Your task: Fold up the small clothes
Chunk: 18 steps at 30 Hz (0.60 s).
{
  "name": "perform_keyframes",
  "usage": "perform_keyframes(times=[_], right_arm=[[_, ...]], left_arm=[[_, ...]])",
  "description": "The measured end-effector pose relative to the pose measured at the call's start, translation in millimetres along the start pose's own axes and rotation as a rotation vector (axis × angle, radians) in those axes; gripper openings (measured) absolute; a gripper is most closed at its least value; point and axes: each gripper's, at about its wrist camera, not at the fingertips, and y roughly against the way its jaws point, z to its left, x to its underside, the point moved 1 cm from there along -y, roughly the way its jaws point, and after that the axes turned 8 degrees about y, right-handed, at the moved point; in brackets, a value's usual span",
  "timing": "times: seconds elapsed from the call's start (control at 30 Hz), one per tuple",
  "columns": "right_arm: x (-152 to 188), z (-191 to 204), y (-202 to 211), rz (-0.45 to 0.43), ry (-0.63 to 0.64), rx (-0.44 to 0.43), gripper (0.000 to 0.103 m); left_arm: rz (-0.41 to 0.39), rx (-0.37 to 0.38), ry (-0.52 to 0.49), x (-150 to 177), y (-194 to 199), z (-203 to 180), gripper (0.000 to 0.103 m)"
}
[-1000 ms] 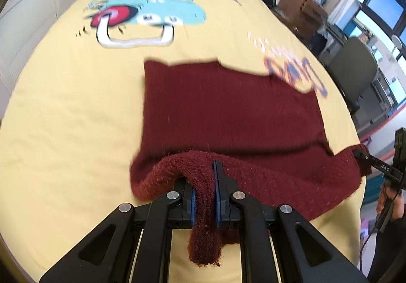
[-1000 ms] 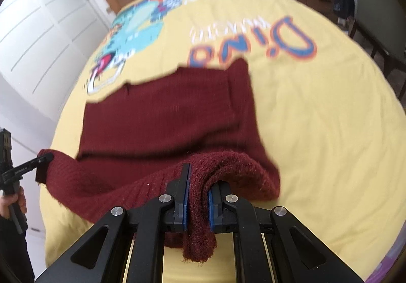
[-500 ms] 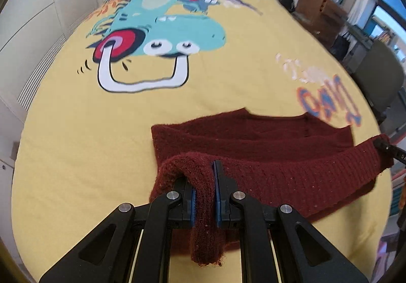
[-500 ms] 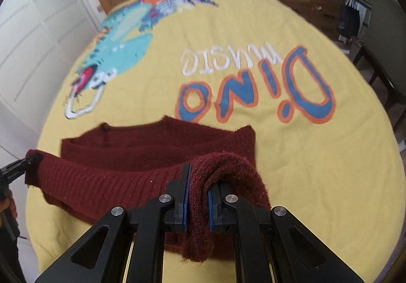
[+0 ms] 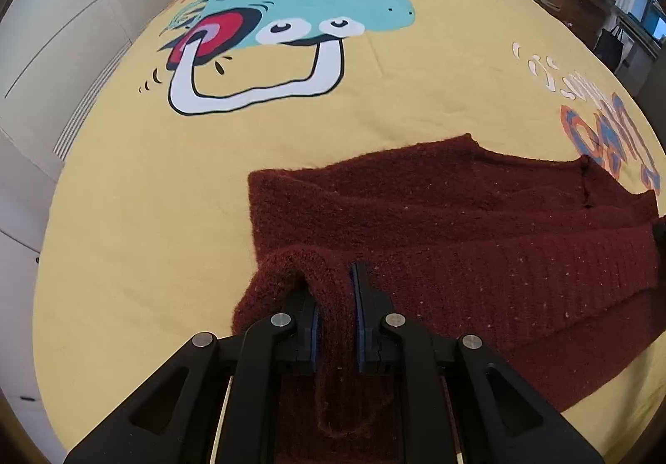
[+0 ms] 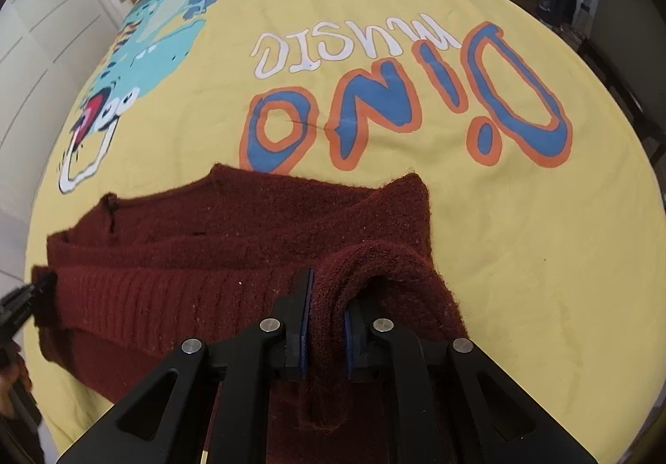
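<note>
Lying folded on bedspread, sweater hem pinched in both hand-held grippers

Left tongs pinched closed, right tongs likewise, both angled downward

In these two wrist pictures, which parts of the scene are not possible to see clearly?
- Left wrist view: the dark red sweater near edge is hidden behind the left hand-held gripper; its right end is cut off by the frame.
- Right wrist view: the sweater's corner behind the right hand-held gripper is covered.
- Both views: the yellow bedspread under the sweater is hidden, and so are the layers inside the fold.
</note>
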Motion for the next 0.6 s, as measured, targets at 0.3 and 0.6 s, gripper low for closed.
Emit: perform_keyframes(times=[0.3,0.6], right_arm=[[-3,7,30,-0.081,0.001,0.012,0.083],[18,65,51,-0.184,0.155,0.034,0.103]], left_arm=[[-0.076,0.082,0.021,-5,39,-9,0.07],[-0.126,0.162,-0.034,11,58,-47,0.101]])
